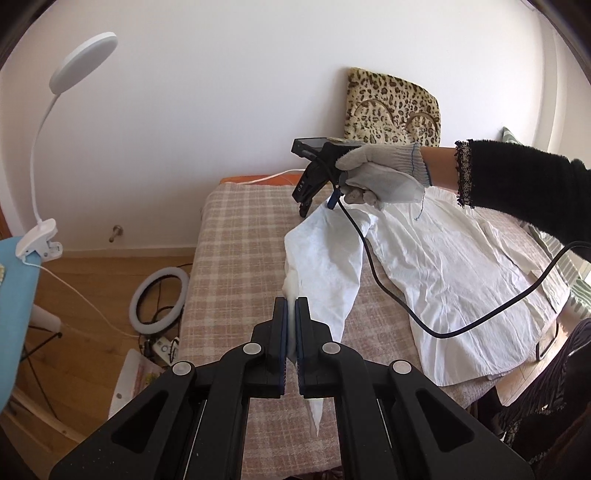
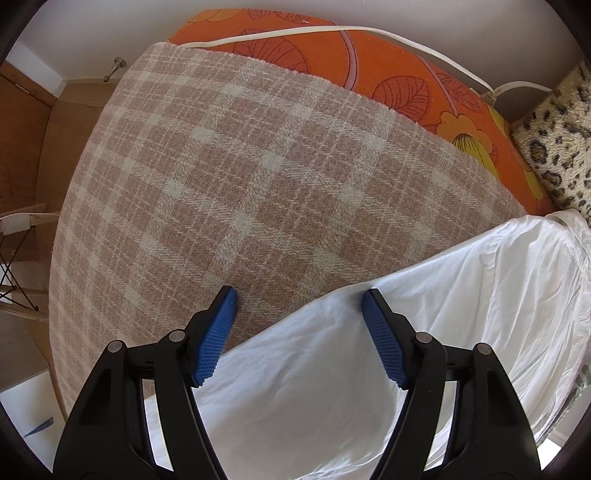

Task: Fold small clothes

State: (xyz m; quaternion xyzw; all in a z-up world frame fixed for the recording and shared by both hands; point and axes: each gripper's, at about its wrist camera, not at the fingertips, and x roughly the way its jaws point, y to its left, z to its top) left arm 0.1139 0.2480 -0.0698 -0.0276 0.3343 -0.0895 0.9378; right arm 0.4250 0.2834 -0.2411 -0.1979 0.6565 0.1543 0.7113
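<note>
A white shirt [image 1: 458, 273] lies spread on a beige checked blanket [image 1: 236, 236] over the bed. My left gripper [image 1: 292, 306] is shut on the end of the shirt's sleeve [image 1: 325, 266] and holds it lifted above the blanket. My right gripper [image 2: 299, 295] is open and empty, hovering just over the shirt's edge [image 2: 332, 369], one finger over the blanket [image 2: 221, 177], the other over the cloth. In the left wrist view the right gripper [image 1: 308, 206] is held by a gloved hand near the sleeve's shoulder end.
An orange patterned sheet [image 2: 369, 62] shows beyond the blanket, with a white cable [image 2: 332, 31] across it. A leopard-print cushion [image 1: 391, 107] leans on the wall. A clip lamp [image 1: 81, 55], a ring light [image 1: 159, 302] and cables stand on the wooden floor at left.
</note>
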